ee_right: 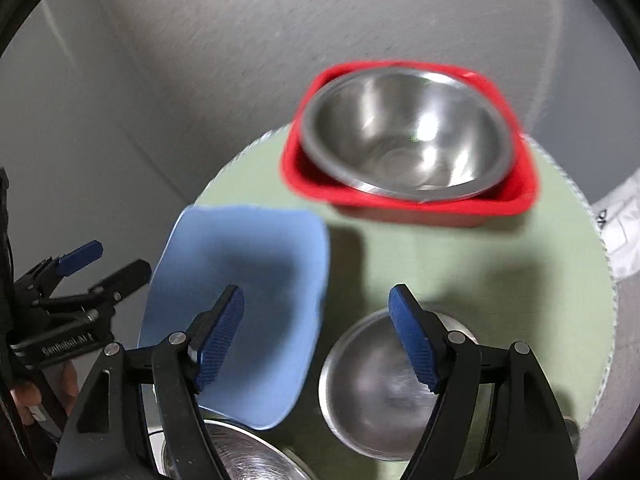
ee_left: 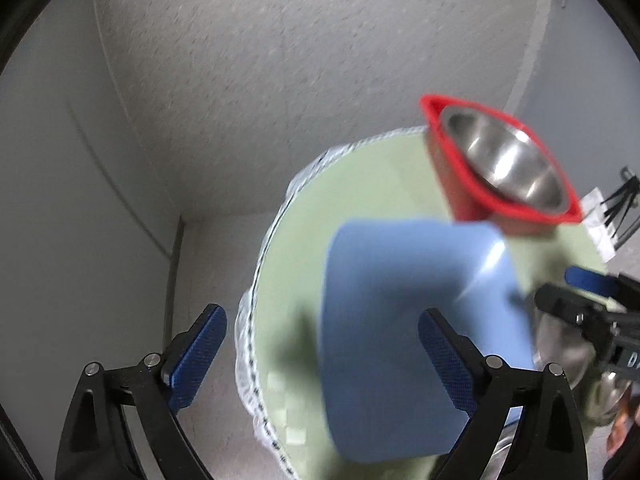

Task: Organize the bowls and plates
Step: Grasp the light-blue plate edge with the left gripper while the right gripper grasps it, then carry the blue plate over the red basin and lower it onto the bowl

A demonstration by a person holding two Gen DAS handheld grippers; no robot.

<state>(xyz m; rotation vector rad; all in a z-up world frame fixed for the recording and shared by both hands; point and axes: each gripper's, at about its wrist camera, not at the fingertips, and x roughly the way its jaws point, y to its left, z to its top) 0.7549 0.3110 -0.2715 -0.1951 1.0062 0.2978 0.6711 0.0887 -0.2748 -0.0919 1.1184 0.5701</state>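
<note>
A blue square plate [ee_right: 244, 300] [ee_left: 404, 340] sits tilted on the round green table [ee_right: 500, 272] [ee_left: 360, 184]. A steel bowl [ee_right: 404, 136] [ee_left: 508, 160] rests inside a red square dish [ee_right: 432, 208] [ee_left: 456, 184] at the far side. A second steel bowl [ee_right: 380, 396] lies near the front, under my right gripper [ee_right: 316, 340], which is open and empty above the table. A third steel bowl [ee_right: 240, 460] shows at the bottom edge. My left gripper [ee_left: 320, 356] is open, with the blue plate just ahead of its fingers. It also shows in the right wrist view [ee_right: 108, 264].
The table has a white lace edge [ee_left: 256, 320]. A textured grey wall [ee_left: 280, 60] stands close behind the table, with a corner at the left. Black cables [ee_left: 620, 208] hang at the far right.
</note>
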